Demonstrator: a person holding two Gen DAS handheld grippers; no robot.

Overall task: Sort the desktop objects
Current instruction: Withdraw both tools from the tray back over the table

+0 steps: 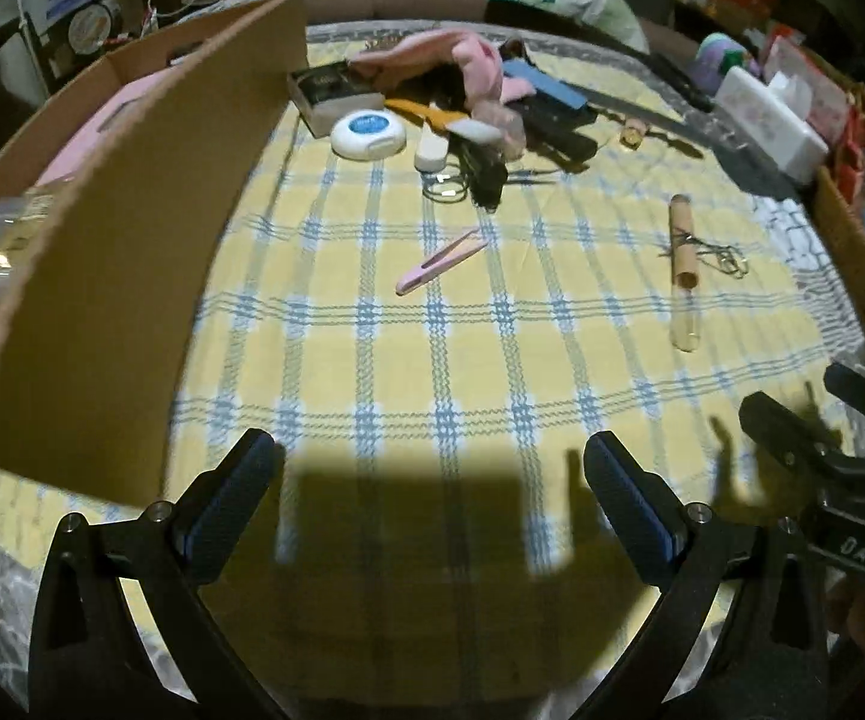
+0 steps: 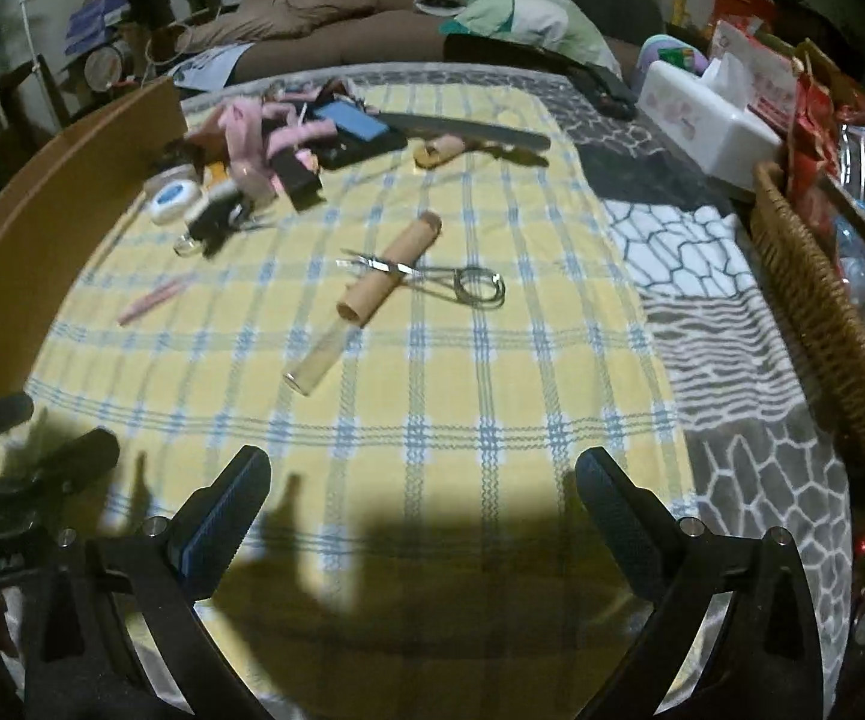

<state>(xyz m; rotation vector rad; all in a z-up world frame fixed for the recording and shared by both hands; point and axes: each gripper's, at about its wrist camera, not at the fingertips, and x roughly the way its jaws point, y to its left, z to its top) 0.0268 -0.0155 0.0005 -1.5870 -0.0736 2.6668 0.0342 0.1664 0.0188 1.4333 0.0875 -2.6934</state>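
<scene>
My left gripper (image 1: 429,468) hangs open and empty over the near part of the yellow checked cloth (image 1: 372,360). My right gripper (image 2: 423,483) is open and empty too, a little to its right. On the cloth lie a pink clip (image 1: 439,261), a tan tube with a clear end (image 2: 372,294) and small steel scissors (image 2: 426,276) across it. At the far side sits a heap: a white round case with a blue label (image 1: 367,133), pink fabric (image 1: 468,63), a blue card (image 2: 351,120), black items and hair ties (image 1: 444,187).
An open cardboard box (image 1: 120,228) stands at the left with its flap up. A wicker basket (image 2: 816,300) lines the right edge, with a white tissue box (image 2: 702,114) and packets behind it. A brown sofa (image 2: 372,0) is beyond the table.
</scene>
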